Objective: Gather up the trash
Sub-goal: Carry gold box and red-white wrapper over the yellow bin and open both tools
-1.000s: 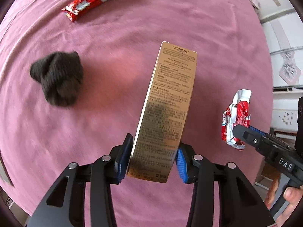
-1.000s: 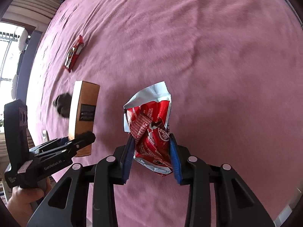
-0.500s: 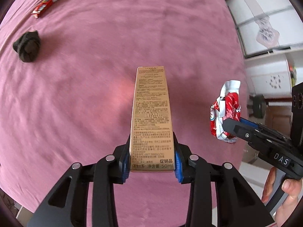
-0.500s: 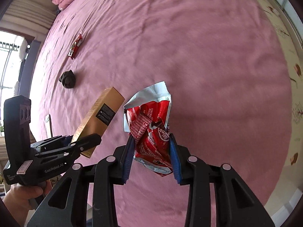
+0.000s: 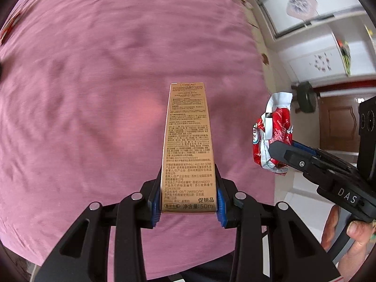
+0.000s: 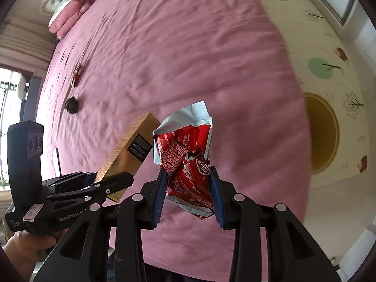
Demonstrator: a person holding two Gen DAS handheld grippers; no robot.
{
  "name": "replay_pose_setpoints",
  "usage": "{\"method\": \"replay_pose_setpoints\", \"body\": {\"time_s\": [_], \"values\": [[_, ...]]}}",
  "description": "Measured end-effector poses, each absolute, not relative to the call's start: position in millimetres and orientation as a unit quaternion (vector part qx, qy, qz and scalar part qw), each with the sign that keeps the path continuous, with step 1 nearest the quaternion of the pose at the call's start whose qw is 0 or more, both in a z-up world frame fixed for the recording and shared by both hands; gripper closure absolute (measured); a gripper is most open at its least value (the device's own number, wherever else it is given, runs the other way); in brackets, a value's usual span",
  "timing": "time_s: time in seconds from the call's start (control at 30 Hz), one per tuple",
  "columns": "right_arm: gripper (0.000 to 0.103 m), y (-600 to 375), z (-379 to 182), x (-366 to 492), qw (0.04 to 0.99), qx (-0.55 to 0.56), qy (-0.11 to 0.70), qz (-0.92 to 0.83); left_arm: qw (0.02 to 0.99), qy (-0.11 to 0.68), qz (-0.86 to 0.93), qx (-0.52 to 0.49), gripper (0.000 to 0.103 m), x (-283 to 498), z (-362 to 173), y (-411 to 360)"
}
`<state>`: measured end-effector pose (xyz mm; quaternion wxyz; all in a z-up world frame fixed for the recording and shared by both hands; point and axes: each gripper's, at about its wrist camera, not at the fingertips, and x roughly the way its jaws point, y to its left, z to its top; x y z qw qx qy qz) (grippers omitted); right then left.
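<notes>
My left gripper (image 5: 188, 199) is shut on a tall gold L'Oreal carton (image 5: 188, 145) and holds it in the air above the pink bed (image 5: 94, 94); the carton also shows in the right wrist view (image 6: 128, 155). My right gripper (image 6: 188, 195) is shut on a crumpled red and white snack wrapper (image 6: 188, 164), also held above the bed; the wrapper shows in the left wrist view (image 5: 272, 138) at the right. A red snack packet (image 6: 77, 74) lies far off on the bed at the left.
A small black bundle (image 6: 71, 104) lies on the bed near the red packet. Pink pillows (image 6: 70, 7) are at the far end. A patterned floor mat with a yellow disc (image 6: 322, 134) lies right of the bed. A wooden door (image 5: 338, 122) is at the right.
Both grippers have lifted and pulled back from the bed with their loads. The black bundle and red packet now look smaller and farther away. The floor at the right has come into view.
</notes>
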<state>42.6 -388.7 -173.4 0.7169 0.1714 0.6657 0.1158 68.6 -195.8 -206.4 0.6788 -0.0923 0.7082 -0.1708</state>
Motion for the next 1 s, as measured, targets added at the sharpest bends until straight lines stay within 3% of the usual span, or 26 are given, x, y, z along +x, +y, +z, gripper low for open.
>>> {"method": "replay_pose_setpoints", "body": {"time_s": [0.47, 1.0], "values": [[0.068, -519, -174, 1, 0.730, 0.220, 0.645, 0.052, 0.658, 0.714, -0.237, -0.029, 0.067, 59, -205, -345], [0.068, -637, -188, -10, 0.729, 0.290, 0.620, -0.019, 0.630, 0.719, -0.291, 0.033, 0.067, 82, -215, -459]]}}
